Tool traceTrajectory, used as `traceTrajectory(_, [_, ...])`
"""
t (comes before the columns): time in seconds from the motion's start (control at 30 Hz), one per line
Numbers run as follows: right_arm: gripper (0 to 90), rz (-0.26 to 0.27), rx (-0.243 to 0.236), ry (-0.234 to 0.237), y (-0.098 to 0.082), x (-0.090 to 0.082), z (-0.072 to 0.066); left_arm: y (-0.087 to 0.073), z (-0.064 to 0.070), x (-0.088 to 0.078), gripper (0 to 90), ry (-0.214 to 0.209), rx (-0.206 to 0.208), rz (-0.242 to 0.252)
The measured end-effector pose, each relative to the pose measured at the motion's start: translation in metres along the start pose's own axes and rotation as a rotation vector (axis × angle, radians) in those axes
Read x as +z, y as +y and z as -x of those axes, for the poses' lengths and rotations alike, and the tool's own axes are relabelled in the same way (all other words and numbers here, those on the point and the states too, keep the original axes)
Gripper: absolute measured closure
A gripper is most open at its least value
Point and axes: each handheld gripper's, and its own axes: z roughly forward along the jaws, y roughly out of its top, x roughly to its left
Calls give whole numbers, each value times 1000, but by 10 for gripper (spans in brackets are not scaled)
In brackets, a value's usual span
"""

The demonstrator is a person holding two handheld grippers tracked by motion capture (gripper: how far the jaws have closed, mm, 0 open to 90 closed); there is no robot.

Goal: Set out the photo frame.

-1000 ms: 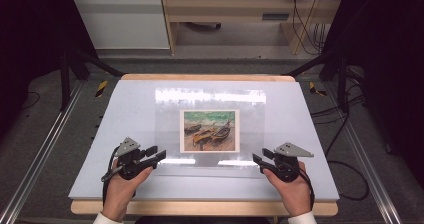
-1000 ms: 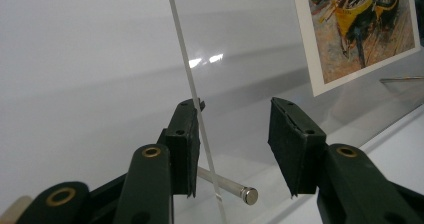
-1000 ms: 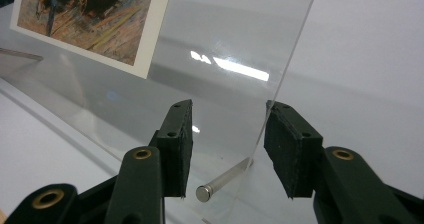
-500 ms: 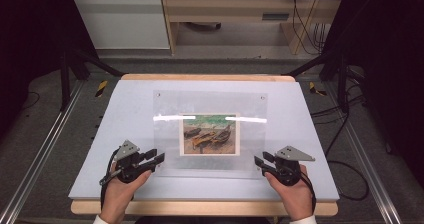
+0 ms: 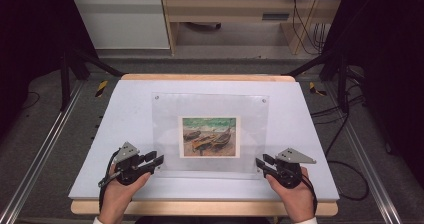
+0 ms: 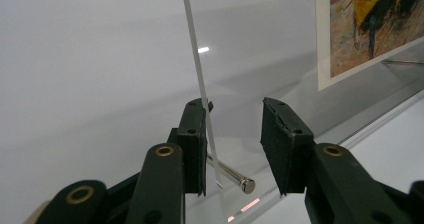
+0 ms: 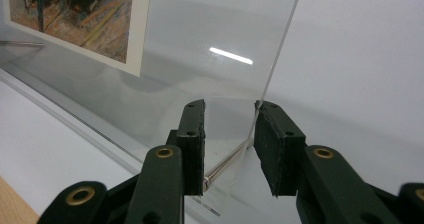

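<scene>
White sheeting covers the table, which has a pale wooden edge, and dark floor with metal rails runs along both sides. At the centre of the table stands a clear acrylic frame, a glass-like panel with small studs at its top corners, raised off the surface and tilted. A print of beached boats sits just below the panel's middle. The left gripper is at about 7 o'clock from the print, at the panel's lower left corner, held in the person's left hand. In the left gripper view the panel's thin edge runs up between the jaws, against the left pad, while the right pad stands clear of it; the jaws have just been closing and do not yet pinch it. A metal standoff pin lies low between them. The right gripper is at about 5 o'clock, at the lower right corner, in the right hand. In the right gripper view the panel's edge meets the right pad and the left pad is off it, with a gap; these jaws have also just been closing.
</scene>
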Motion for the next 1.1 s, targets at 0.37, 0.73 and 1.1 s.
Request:
traceTrajectory(0.37, [687,-3,-4,-1,-3,-2,-1,-2,1,-2,644,1,12,-11])
traceTrajectory(0.73, [702,-7,-9,-10,-6,-5,-3,-4,2,-4,653,-2,23,-21])
traceTrajectory(1.1, [712,-20,-12,0,-13,-9,-6,-10,5,-8,662,-9,33,-43])
